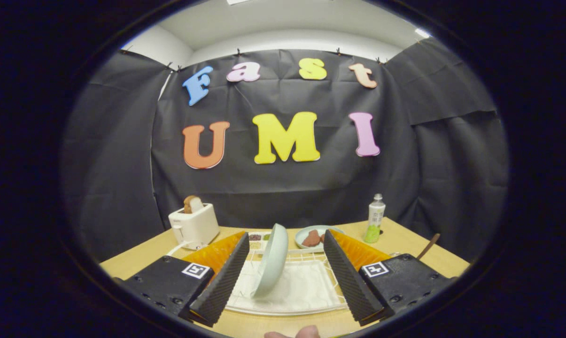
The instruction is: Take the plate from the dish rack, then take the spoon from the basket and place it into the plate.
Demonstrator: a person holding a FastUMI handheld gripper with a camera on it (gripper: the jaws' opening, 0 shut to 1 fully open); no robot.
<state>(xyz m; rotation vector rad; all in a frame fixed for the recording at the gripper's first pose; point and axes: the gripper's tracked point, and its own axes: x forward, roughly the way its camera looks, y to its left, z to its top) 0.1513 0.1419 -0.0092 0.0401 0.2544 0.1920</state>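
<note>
Pale green plate [272,261] standing on edge in the white dish rack [306,286], between the spread fingers of the tongs [286,281], touched by neither. Far behind on the wooden worktop [405,239]: white toaster [194,225] with bread at left, dish [316,237] of brownish food, small bottle [375,218] at right. Brown handle [428,245] at far right, half hidden behind the right finger, too cut off to name.

Pale green plate [272,261], white dish rack [306,291], white toaster [194,225], tan table [405,239].
</note>
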